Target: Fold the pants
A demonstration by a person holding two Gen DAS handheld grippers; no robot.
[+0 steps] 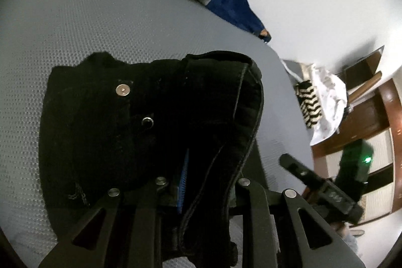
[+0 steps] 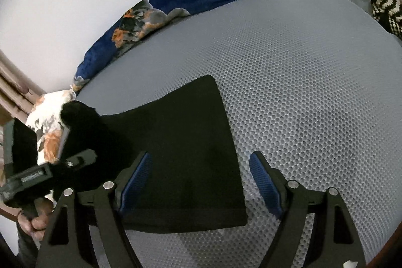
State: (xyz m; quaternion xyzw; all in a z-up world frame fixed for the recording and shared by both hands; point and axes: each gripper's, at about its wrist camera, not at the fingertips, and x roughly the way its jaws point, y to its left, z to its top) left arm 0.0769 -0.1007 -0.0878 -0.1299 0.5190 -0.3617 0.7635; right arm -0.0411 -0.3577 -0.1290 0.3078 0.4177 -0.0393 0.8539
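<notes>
Left wrist view: your left tool pinches the black pants at the waistband above the grey mattress; your right tool hovers spread over the leg end.

No legible text, label, brand, number or sign in either wrist view. Faint embossed marks on the dark body of the other gripper are too blurred to read.
</notes>
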